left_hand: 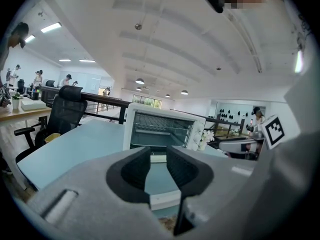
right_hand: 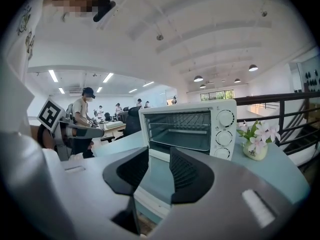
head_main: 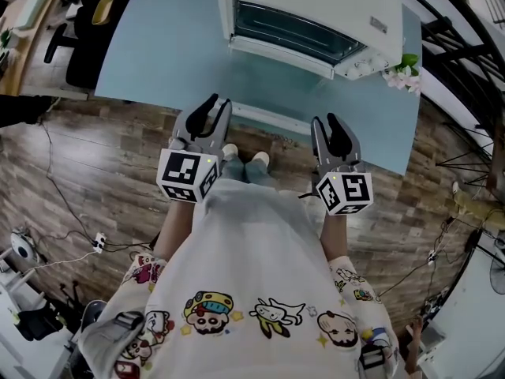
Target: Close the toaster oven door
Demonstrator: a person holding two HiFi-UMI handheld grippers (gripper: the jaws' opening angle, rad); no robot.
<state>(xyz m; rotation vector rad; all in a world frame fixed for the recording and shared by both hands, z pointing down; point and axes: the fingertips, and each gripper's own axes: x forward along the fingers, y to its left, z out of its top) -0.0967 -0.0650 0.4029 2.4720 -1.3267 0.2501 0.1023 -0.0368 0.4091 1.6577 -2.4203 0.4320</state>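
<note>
A white toaster oven (head_main: 316,6) stands at the far side of the light blue table (head_main: 173,46). Its door (head_main: 280,58) hangs open toward me, and the rack inside shows in both gripper views. My left gripper (head_main: 211,101) hovers at the table's near edge, left of the oven, open with nothing between its fingers. My right gripper (head_main: 326,121) is level with it on the right, also open and empty. Both point at the oven (left_hand: 162,129) (right_hand: 187,129) from well short of the door. Neither touches anything.
A small vase of pale flowers (head_main: 402,71) sits to the right of the oven, near its knobs. A black office chair (head_main: 87,38) stands off the table's left side. A dark railing (head_main: 450,30) runs behind. People stand at desks in the background.
</note>
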